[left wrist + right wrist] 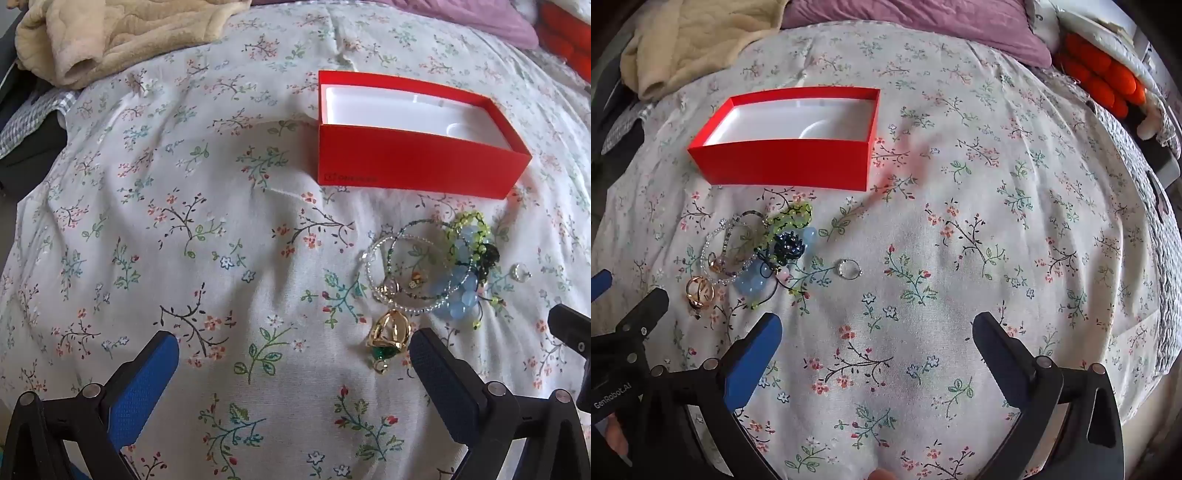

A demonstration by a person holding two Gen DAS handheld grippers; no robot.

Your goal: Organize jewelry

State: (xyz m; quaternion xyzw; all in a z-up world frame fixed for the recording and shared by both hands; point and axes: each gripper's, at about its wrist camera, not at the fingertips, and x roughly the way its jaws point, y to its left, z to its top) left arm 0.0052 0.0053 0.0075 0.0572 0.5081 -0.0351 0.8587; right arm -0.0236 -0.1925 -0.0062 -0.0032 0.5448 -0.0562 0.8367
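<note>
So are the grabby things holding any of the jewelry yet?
No, nothing is held. The left gripper and the right gripper are both wide open above the bedsheet, and the jewelry pile lies untouched by the red box.

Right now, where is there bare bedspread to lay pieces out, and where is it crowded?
Free: the wide stretch right of the red box and silver ring, and left of the box below the beige blanket. Crowded: the tangled bracelets and gold ring before the box.

The left gripper and right gripper are built from black frames with silver rivets, blue textured pads and white "GenRobot.AI" lettering.
</note>
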